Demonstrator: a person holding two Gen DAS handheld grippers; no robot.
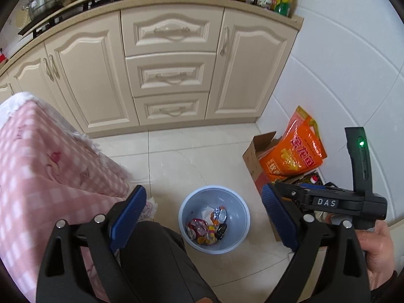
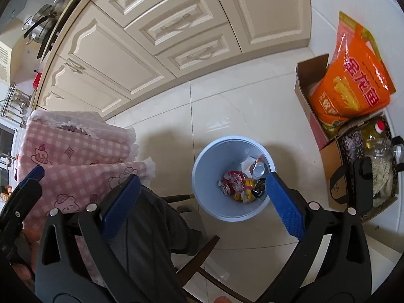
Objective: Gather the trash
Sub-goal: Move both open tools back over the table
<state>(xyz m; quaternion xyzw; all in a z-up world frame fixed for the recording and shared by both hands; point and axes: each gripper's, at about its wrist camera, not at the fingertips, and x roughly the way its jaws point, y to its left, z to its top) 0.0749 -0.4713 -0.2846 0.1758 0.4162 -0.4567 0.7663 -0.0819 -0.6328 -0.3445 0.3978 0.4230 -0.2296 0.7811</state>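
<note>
A light blue trash bin (image 1: 237, 237) stands on the tiled floor and holds crumpled wrappers (image 1: 202, 229) and a crushed can (image 1: 219, 214). My left gripper (image 1: 204, 217) is open and empty, high above the bin. The bin (image 2: 212, 166) also shows in the right wrist view, with the wrappers (image 2: 237, 185) and can (image 2: 258, 169) inside. My right gripper (image 2: 202, 202) is open and empty above the bin. The right gripper's body shows at the right of the left wrist view; its fingers are hidden there.
A table with a pink checked cloth (image 1: 38, 166) stands at the left. A cardboard box (image 1: 255, 161) with an orange bag (image 1: 298, 149) sits by the white wall at the right. Cream kitchen cabinets (image 1: 171, 75) line the back. A dark garment on a chair (image 2: 151, 240) lies below.
</note>
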